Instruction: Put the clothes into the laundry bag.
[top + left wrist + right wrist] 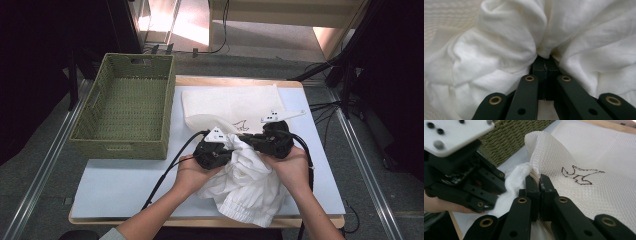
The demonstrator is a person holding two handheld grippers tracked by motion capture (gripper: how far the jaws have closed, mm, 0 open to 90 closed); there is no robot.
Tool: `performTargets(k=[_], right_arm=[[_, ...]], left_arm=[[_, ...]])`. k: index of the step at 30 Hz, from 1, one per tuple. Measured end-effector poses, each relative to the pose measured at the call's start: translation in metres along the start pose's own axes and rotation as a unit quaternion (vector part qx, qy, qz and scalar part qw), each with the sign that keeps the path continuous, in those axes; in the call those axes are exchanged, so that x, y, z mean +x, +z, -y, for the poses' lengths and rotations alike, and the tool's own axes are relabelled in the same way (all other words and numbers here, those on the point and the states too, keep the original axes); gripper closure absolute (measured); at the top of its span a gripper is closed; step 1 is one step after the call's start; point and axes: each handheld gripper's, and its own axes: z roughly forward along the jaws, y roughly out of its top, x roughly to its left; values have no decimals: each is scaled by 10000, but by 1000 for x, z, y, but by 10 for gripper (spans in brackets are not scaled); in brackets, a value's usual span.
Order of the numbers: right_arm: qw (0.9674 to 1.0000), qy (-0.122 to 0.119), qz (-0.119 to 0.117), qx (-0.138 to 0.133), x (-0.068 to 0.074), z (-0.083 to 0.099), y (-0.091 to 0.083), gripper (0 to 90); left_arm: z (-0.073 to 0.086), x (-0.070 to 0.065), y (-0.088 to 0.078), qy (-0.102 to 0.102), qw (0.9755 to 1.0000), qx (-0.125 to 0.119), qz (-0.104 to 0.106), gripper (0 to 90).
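Note:
A white garment (250,185) lies bunched at the table's front middle, between the person's two hands. My left gripper (234,145) is shut on a fold of it; in the left gripper view the jaws (545,60) meet with the white garment (499,50) pinched at their tips. A white mesh bag (225,100) with a dark stitched bird lies flat behind the garment. My right gripper (246,138) is shut on the bag's raised edge. In the right gripper view the closed gripper (540,181) holds the mesh bag (599,152) up, with the garment (515,180) just left of it.
A green woven basket (170,100) stands at the table's back left, close to the bag; its wall (519,137) is just beyond the bag's lifted edge. A pale blue sheet (115,185) covers the tabletop. Black cables trail from both grippers toward the front edge.

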Motion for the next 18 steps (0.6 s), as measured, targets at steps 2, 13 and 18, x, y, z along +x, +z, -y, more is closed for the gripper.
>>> performTargets(k=[2, 13, 18], right_arm=[[10000, 29, -8, -64, 1, -2, -4, 888], [9995, 64, 9, -300, 6, -11, -21, 888], [9997, 94, 10, -228, 0, -4, -14, 888]], left_arm=[[-2, -1, 2, 7, 10000, 34, 10, 900], [-10, -8, 15, 33, 9998, -85, -175, 900], [-15, -3, 20, -142, 9997, -138, -129, 900]])
